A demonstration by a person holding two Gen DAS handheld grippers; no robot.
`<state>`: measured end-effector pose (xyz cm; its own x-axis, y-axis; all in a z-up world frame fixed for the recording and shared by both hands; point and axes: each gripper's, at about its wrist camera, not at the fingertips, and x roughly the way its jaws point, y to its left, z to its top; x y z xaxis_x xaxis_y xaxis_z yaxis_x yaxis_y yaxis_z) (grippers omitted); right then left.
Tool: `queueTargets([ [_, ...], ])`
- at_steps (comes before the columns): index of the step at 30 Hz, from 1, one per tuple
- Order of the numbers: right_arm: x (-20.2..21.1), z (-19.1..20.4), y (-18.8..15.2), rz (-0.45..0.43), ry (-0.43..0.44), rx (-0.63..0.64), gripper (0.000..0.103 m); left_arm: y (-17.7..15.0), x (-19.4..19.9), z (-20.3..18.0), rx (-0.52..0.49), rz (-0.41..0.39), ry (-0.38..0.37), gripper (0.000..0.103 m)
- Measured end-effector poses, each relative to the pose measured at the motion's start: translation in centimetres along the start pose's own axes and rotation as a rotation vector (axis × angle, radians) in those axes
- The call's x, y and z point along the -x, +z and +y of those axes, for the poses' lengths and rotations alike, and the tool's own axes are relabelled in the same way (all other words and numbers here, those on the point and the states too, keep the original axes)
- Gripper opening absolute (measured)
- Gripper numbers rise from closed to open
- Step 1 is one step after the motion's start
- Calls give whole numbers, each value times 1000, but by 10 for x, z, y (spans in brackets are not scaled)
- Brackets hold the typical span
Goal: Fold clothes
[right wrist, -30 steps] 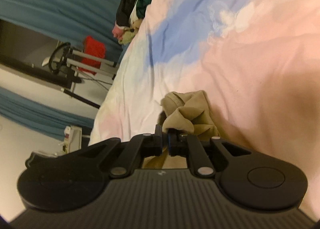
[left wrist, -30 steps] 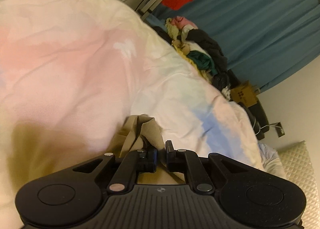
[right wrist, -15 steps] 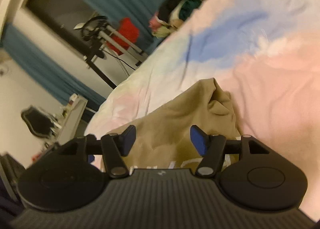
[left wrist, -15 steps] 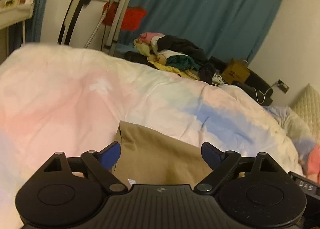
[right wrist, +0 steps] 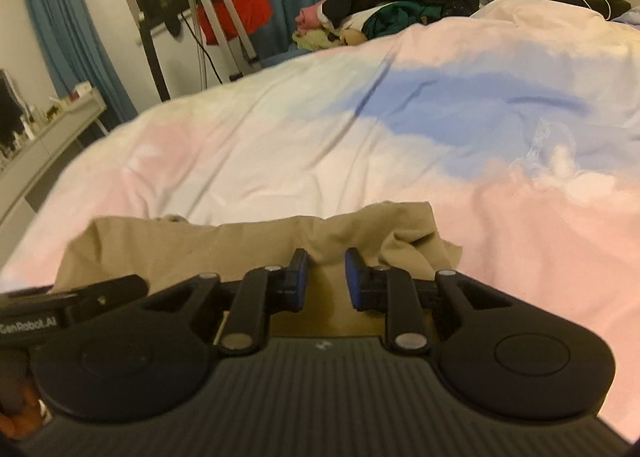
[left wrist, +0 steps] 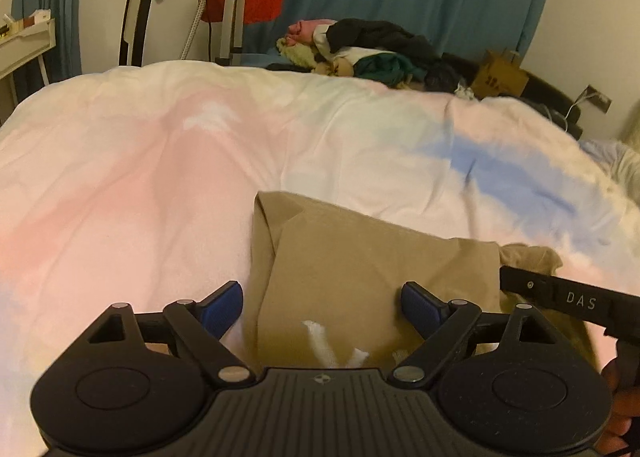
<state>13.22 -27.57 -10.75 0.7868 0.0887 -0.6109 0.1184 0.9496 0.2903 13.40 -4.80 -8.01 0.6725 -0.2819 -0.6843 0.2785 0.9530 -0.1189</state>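
A tan shirt on the bed

The tan shirt (left wrist: 360, 277) lies on the bed (left wrist: 160, 177), just below both claws, its long side running left to right. The left claw (left wrist: 322, 305) is wide apart. The right claw (right wrist: 326, 277) is narrow, holding nothing.

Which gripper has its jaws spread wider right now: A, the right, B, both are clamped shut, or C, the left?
C: the left gripper has its fingers far apart over the tan garment, while the right gripper shows only a narrow gap and grips nothing.
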Motion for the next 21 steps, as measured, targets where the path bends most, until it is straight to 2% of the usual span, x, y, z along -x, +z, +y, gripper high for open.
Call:
queueTargets([
  [4,7,3,-3,-12,-2,20,23,-3,2,-6,-33,-6,14,88],
  [13,81,10,-23,-56,23,25,24,-23,62,-11,-40,-15,-77,87],
  [16,88,10,-30,-21,26,11,24,-33,74,-9,5,2,-68,87],
  [18,81,10,-37,25,15,5,25,-40,69,-6,29,31,-82,87],
  [21,73,9,-51,53,-9,6,22,-45,62,0,64,61,-94,92],
])
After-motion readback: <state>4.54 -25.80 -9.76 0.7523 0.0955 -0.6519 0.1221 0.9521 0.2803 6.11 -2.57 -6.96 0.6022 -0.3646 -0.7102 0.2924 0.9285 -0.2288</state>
